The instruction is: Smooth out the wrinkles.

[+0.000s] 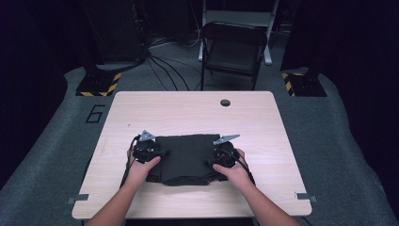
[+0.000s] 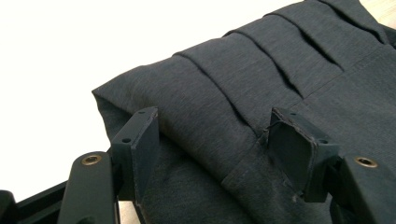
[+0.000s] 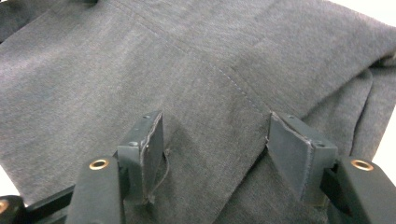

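Observation:
A dark grey folded garment (image 1: 186,157) lies on the pale wooden table (image 1: 188,113), near its front middle. My left gripper (image 1: 161,153) rests at the garment's left edge, held by the person's left hand. In the left gripper view its jaws (image 2: 210,144) stand apart over a pleated fold of the cloth (image 2: 243,79). My right gripper (image 1: 210,162) sits at the garment's right edge. In the right gripper view it (image 3: 217,149) is open too, with stitched grey cloth (image 3: 140,70) lying flat between the jaws.
A round hole (image 1: 225,102) sits near the table's far edge. A dark folding chair (image 1: 233,49) stands behind the table, with cables (image 1: 164,66) on the floor. Two stand bases with hazard stripes (image 1: 99,84) (image 1: 303,84) flank the far corners.

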Demonstrator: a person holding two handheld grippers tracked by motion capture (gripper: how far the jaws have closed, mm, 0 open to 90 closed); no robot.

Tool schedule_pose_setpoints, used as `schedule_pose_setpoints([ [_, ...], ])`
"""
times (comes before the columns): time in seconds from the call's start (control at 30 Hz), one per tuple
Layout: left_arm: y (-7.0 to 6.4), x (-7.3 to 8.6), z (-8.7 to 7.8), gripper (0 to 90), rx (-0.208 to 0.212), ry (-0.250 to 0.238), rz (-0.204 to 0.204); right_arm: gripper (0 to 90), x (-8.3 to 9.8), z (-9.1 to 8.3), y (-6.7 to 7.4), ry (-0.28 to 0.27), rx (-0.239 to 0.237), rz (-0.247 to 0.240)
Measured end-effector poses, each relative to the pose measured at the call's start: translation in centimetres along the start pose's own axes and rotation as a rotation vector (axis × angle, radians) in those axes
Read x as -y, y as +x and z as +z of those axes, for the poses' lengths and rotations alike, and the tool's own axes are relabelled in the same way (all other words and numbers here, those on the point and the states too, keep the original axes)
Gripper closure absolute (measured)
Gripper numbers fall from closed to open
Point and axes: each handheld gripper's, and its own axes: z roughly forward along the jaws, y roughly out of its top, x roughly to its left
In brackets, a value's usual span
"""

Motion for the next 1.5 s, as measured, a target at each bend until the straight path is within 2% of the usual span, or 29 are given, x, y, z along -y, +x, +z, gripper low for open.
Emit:
schedule_pose_setpoints([
  [0.03,0.0,-0.1,-0.1,34.7,0.003,-0.006,-0.005,35.8,-0.2,0.0,0.0,-0.016,0.000,-0.018],
  [0.07,-0.1,-0.1,-0.2,34.8,0.004,-0.006,-0.009,35.8,-0.3,-0.2,0.2,0.004,-0.007,-0.005],
  [0.1,-0.1,-0.2,-0.3,34.8,0.007,0.002,-0.003,35.7,-0.5,-0.2,0.1,-0.006,-0.014,-0.026],
  [0.13,-0.2,-0.2,-0.4,34.8,0.005,0.005,-0.003,35.7,-0.6,-0.3,0.4,0.001,-0.021,-0.009],
  [0.17,-0.2,-0.3,-0.6,34.8,0.011,0.017,0.006,35.6,-0.7,-0.3,0.4,0.002,-0.026,-0.022],
  [0.2,-0.3,-0.4,-0.7,34.8,0.015,0.005,0.005,35.6,-0.8,-0.4,0.4,0.000,-0.032,-0.036],
  [0.27,-0.5,-0.6,-1.1,34.7,0.020,0.014,0.024,35.5,-1.0,-0.5,0.8,-0.001,-0.039,-0.034],
  [0.37,-0.8,-1.0,-1.9,34.6,0.029,0.010,0.043,35.5,-1.4,-0.8,1.1,0.010,-0.048,-0.062],
  [0.43,-1.0,-1.1,-2.5,34.6,0.041,-0.001,0.043,35.2,-1.6,-1.1,1.4,0.005,-0.053,-0.076],
  [0.6,-1.3,-1.2,-3.9,34.6,0.046,0.004,0.069,35.3,-2.2,-2.1,2.1,0.001,-0.058,-0.121],
  [0.73,-1.6,-1.2,-5.1,34.6,0.062,0.003,0.070,35.2,-2.4,-3.2,2.4,-0.014,-0.062,-0.146],
  [0.83,-1.9,-1.0,-6.0,34.6,0.074,0.002,0.072,35.2,-2.2,-4.1,2.4,-0.028,-0.073,-0.137],
  [0.87,-1.9,-1.0,-6.4,34.6,0.080,0.011,0.084,35.3,-2.0,-4.3,2.4,-0.035,-0.074,-0.135],
  [1.03,-2.3,-0.1,-7.8,34.6,0.095,0.003,0.095,35.8,-1.2,-5.6,2.5,-0.035,-0.093,-0.134],
  [1.17,-2.6,0.8,-8.7,34.6,0.100,0.000,0.084,36.3,-0.3,-6.7,2.8,-0.051,-0.108,-0.142],
  [1.33,-2.7,1.6,-10.0,34.6,0.100,-0.012,0.066,36.5,0.8,-8.0,3.3,-0.066,-0.093,-0.157],
  [1.4,-2.7,1.9,-10.6,34.6,0.085,-0.010,0.080,36.6,1.2,-8.5,3.3,-0.064,-0.088,-0.164],
  [1.5,-2.8,2.4,-11.2,34.6,0.077,-0.010,0.077,36.7,1.8,-9.3,3.4,-0.067,-0.078,-0.168],
])
